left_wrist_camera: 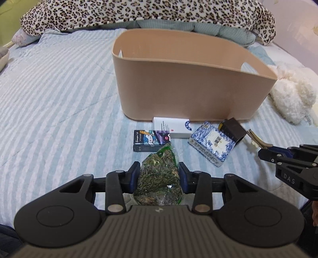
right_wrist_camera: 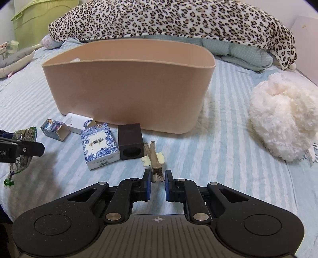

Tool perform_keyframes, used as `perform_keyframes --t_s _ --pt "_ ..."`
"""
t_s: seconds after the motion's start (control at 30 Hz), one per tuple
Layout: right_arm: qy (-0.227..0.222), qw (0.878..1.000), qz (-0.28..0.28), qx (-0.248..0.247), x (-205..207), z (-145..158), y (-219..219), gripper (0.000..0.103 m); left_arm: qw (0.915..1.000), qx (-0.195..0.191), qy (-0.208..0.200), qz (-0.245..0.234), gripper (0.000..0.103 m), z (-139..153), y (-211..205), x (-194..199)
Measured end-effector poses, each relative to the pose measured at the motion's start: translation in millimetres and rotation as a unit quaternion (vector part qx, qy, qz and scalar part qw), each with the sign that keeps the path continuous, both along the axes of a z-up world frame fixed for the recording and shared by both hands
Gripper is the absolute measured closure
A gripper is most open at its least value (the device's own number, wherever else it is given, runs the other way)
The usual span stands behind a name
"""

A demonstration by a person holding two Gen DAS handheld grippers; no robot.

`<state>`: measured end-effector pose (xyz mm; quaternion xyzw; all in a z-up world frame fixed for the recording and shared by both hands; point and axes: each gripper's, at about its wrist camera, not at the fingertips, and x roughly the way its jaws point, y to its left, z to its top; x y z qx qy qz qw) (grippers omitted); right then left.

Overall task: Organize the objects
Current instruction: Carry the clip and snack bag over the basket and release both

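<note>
the left hand-held gripper (left_wrist_camera: 159, 174) is clenched on a clear plastic bag of dried green herbs (left_wrist_camera: 159, 178), pads pressed against both sides of it, held just above the light-blue striped bed cover (left_wrist_camera: 59, 99). the right hand-held gripper (right_wrist_camera: 157, 178) has its fingers spread either side of the near end of a gold metal hair clip with a cream bow (right_wrist_camera: 154, 156), which lies on the bed; whether the pads touch the clip cannot be told. beyond both stands a beige oval plastic storage basket (right_wrist_camera: 127, 95), upright on the bed. in a row just in front of its near wall lie a small dark illustrated carton (left_wrist_camera: 151, 140), a white rectangular carton (left_wrist_camera: 172, 127) touching the basket's base, a blue-and-white patterned box (right_wrist_camera: 99, 145) and a black box with a round hole (right_wrist_camera: 130, 143), the last two side by side. a fluffy cream plush toy (right_wrist_camera: 282, 123) sits to the right of the basket, and a leopard-print blanket (right_wrist_camera: 169, 17) lies across the far end of the bed.
</note>
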<state>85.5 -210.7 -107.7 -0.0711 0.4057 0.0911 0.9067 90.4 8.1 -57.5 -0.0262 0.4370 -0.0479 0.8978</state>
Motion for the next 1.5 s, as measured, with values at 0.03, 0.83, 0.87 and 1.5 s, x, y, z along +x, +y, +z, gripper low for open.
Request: perform_keyframes --t_s 0.03,0.83,0.87,1.5 --pt "-0.003 1.0 0.0 0.001 -2 3 0 0.09 1.0 -0.002 -0.004 0.0 0.061 3 1 -2" --pt "-0.155 0.987 0.015 0.037 -3 116 3 0.09 0.9912 -0.005 -0.132 0.0 0.061 109 12 10" --pt "-0.16 0.986 0.016 0.037 2 119 4 0.09 0.9907 -0.004 -0.136 -0.002 0.061 112 11 15" --pt "-0.16 0.987 0.025 0.003 103 112 40 0.09 0.9952 0.033 -0.092 -0.011 0.061 73 -17 148"
